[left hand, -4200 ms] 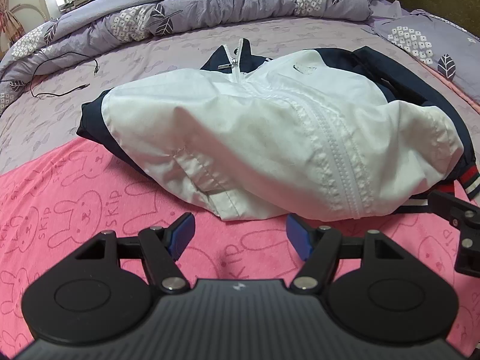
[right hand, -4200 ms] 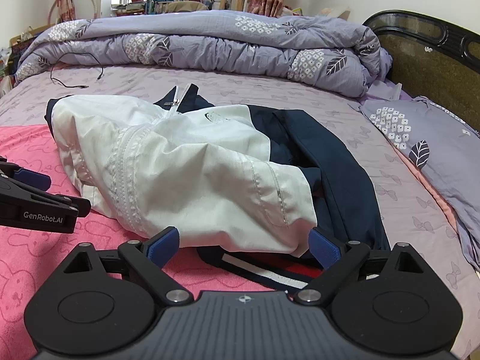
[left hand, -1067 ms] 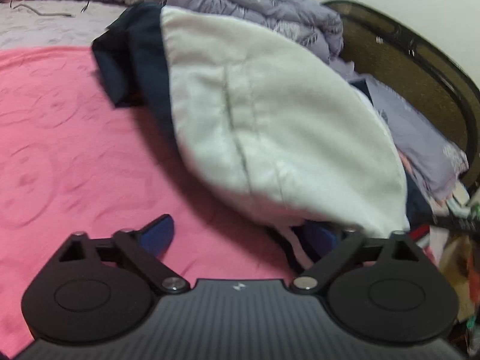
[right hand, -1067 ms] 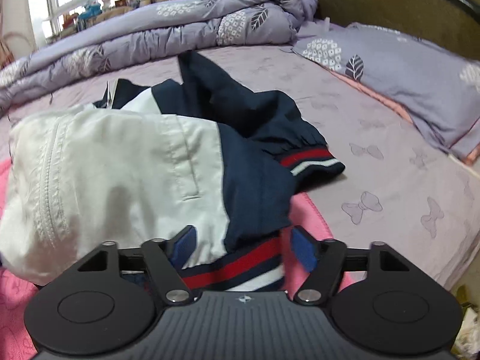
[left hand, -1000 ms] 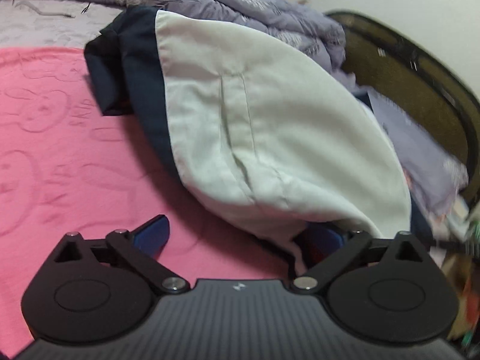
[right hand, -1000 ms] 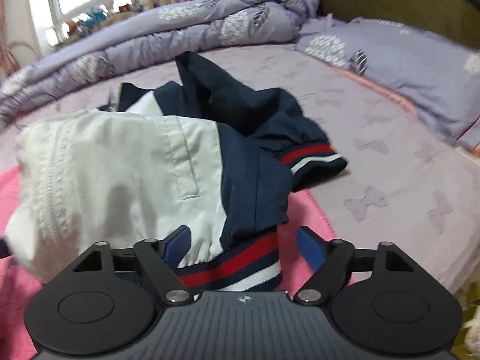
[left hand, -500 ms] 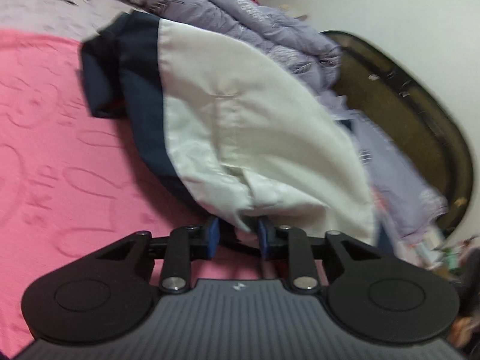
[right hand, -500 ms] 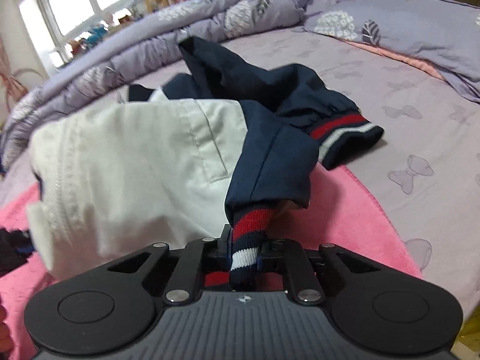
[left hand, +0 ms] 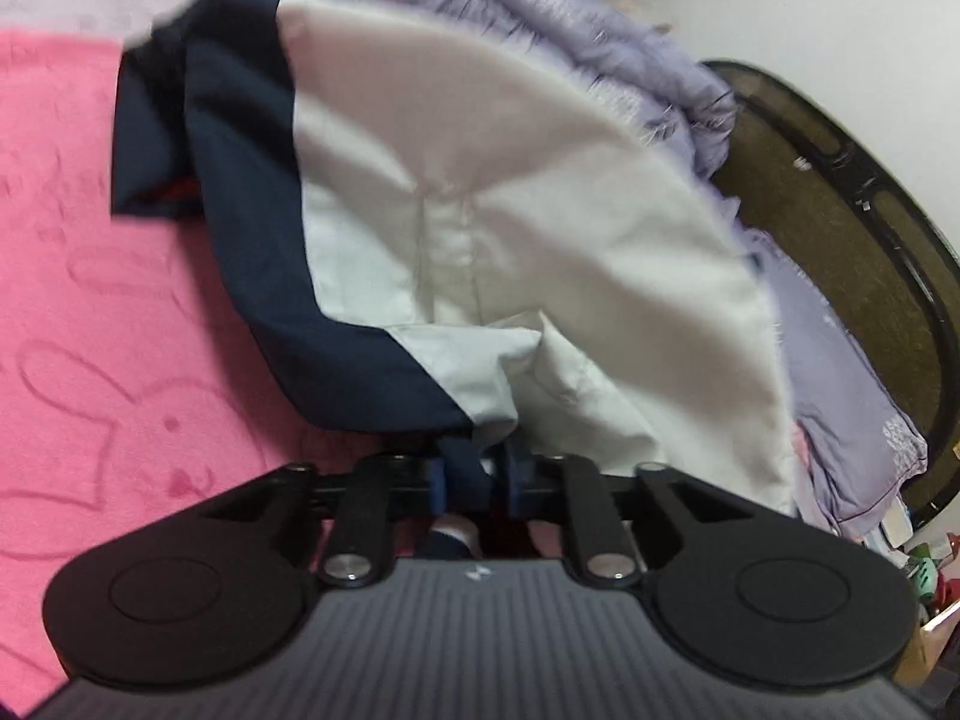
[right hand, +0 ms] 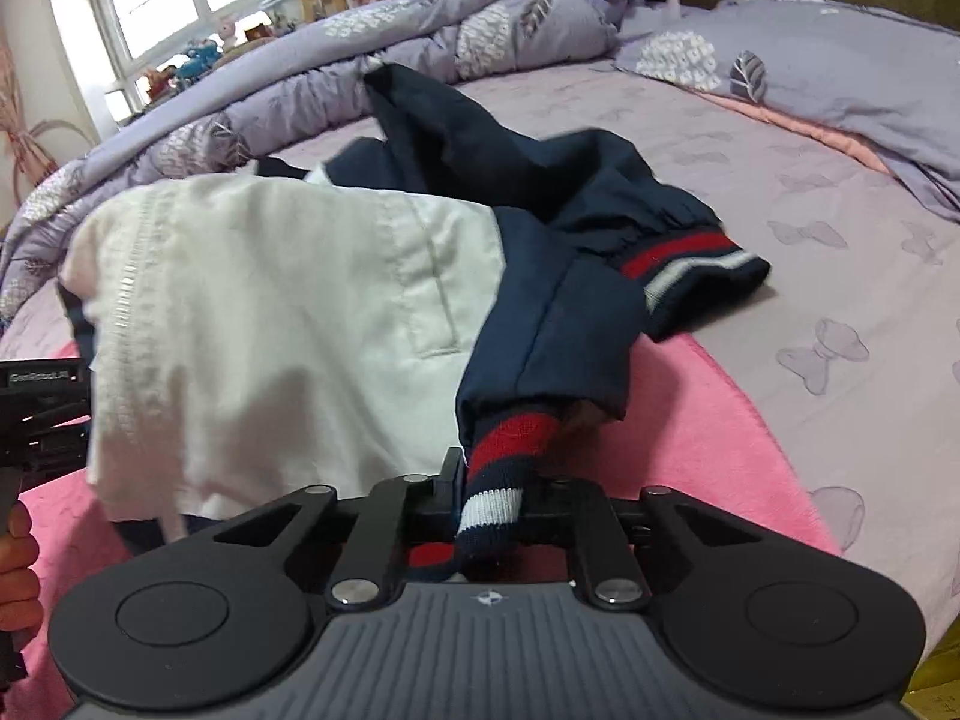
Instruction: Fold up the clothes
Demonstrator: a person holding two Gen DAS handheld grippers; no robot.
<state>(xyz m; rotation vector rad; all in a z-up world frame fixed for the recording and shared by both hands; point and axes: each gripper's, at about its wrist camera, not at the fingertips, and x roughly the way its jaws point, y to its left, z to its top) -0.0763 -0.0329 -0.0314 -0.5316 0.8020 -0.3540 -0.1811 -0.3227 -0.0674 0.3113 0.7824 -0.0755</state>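
Note:
A white and navy jacket [left hand: 510, 228] lies crumpled on the bed. In the left wrist view my left gripper [left hand: 474, 474] is closing its jaws, and a fold of the navy hem is pinched between the blue pads and drawn up off the blanket. In the right wrist view the jacket [right hand: 270, 300] spreads ahead, and my right gripper [right hand: 489, 492] is shut on the red, white and navy striped hem band [right hand: 498, 456]. One striped sleeve cuff [right hand: 684, 264] rests to the right. The left gripper's black body [right hand: 36, 408] shows at the left edge, with a person's hand [right hand: 15, 558] below it.
A pink rabbit-print blanket [left hand: 90, 330] lies under the jacket's near half, over a lilac sheet [right hand: 840, 270]. A bunched purple quilt [right hand: 420, 30] runs along the far side, a pillow [right hand: 810, 60] lies at the right, and a dark headboard [left hand: 840, 240] stands beyond.
Both grippers went from open around the jacket's hem to closed on it. The left one rose and pulled its corner up; the right stayed in place with the striped band gathered.

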